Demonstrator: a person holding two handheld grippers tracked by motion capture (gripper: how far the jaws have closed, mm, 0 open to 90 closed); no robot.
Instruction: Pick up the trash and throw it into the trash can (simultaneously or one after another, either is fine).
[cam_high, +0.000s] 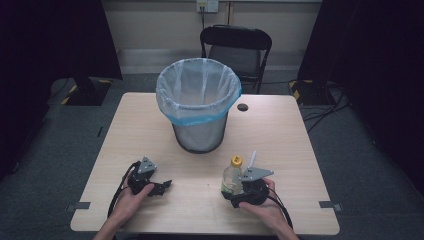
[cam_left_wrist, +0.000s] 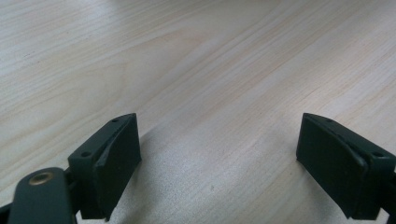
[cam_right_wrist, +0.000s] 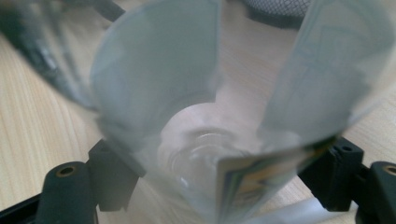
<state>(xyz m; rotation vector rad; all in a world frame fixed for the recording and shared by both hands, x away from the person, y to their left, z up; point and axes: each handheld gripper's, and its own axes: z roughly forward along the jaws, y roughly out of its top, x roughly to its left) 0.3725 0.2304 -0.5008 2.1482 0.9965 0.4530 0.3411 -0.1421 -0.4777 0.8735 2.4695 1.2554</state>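
A clear plastic bottle (cam_high: 231, 179) with a yellow cap (cam_high: 236, 161) stands upright on the wooden table (cam_high: 280, 130), at the front right. My right gripper (cam_high: 229, 190) reaches it from the near side, one pad on either flank of it. In the right gripper view the bottle (cam_right_wrist: 187, 93) spans the whole gap of the right gripper (cam_right_wrist: 222, 177), and a printed label curls off its lower part. At the front left my left gripper (cam_high: 161, 187) lies low over the table. Its jaws (cam_left_wrist: 219, 158) stand wide apart over bare wood.
A dark mesh bin (cam_high: 199, 135) lined with a pale blue bag stands at the middle of the table, behind both grippers. Right of its rim is a small round hole (cam_high: 242, 107) in the tabletop. Beyond the far edge stands a black chair (cam_high: 235, 47).
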